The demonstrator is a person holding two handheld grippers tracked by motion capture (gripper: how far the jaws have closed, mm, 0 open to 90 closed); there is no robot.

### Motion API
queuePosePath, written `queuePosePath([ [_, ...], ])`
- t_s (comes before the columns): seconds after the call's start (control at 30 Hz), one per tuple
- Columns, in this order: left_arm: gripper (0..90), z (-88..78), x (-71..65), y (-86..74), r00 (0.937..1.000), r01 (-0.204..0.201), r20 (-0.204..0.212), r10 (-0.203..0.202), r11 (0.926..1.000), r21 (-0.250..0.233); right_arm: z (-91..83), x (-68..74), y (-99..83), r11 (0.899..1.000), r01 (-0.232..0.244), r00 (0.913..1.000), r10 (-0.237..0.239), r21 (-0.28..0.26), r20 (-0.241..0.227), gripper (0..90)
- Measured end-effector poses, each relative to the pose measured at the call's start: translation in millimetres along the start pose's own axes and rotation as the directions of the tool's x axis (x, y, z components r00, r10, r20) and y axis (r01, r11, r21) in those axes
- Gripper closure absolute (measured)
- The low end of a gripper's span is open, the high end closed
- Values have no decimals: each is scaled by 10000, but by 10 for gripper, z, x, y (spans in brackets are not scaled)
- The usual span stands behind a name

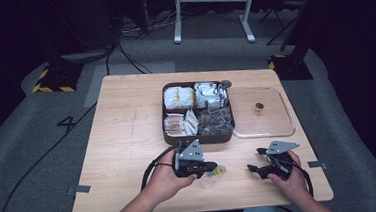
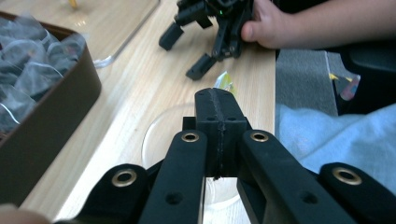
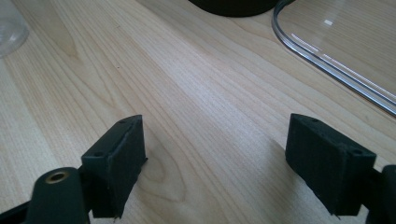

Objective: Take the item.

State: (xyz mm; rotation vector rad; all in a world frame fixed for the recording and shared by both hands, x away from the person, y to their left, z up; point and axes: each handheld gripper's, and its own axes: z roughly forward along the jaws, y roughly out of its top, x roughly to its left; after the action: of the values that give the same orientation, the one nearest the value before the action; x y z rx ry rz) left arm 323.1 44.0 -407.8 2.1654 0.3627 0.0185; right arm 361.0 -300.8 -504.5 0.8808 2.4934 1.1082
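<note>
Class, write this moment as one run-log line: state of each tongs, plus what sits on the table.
left tongs: shut above clear cup | right tongs: open over bare table | brown sachet box, clear lid: untouched

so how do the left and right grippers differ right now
The left gripper has its jaws pressed shut; the right gripper has its jaws spread wide over bare wood. The left hangs over a clear cup beside a small yellow packet; the right has nothing between its jaws. Both are black and hand-held.
</note>
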Motion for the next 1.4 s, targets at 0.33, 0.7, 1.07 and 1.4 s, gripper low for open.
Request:
queuePosePath([
  [0.33,528,-24,16,-31,9985,-133,-531,120,9996,-232,2,1,1,10000,-6,10000,6,-2,3,204],
  [0.7,407,-209,38,-41,9858,87,-1673,-152,9992,-391,2,0,3,10000,-8,10000,8,2,9,203],
  [1.07,355,-543,57,-174,9542,707,-2880,-809,9964,-460,2,3,2,9999,-120,9998,119,81,151,157],
  [1.4,328,-834,88,-475,9196,1430,-3602,-1570,9876,-653,2,8,1,9998,-152,9996,149,119,250,151],
])
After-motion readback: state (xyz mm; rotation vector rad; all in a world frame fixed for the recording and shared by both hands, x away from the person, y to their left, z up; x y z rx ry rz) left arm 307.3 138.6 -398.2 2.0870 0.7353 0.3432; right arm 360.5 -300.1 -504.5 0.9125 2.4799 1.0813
